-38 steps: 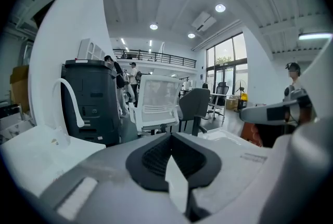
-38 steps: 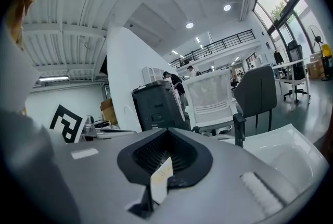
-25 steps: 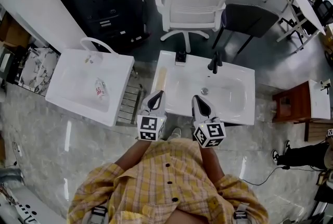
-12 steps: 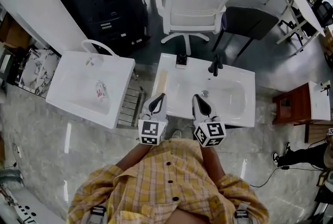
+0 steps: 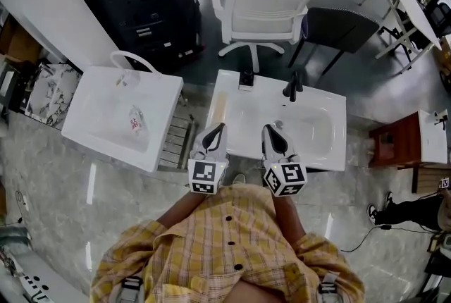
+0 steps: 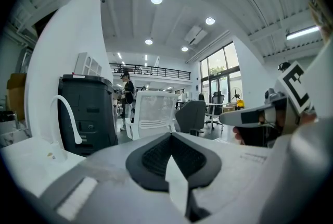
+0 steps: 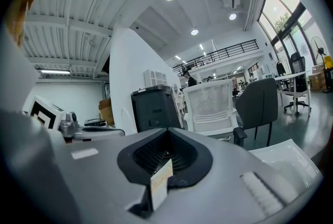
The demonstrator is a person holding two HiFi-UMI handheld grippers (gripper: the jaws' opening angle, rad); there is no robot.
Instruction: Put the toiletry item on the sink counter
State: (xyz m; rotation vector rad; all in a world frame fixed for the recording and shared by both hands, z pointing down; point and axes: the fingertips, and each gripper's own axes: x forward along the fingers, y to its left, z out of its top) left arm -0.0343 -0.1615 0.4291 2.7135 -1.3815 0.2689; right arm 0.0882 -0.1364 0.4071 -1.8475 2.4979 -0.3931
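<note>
Both held level, side by side, over the near edge of the centre sink.
- Left hand-held gripper: jaws together, nothing between them.
- Right hand-held gripper: same.
- Small bottle: well to the left of the left hand-held gripper, lying on its side on the other sink, seemingly in the basin.

Jaws probably closed because nothing is within reach.

Left sink lies open from above (white faucet at back).
</note>
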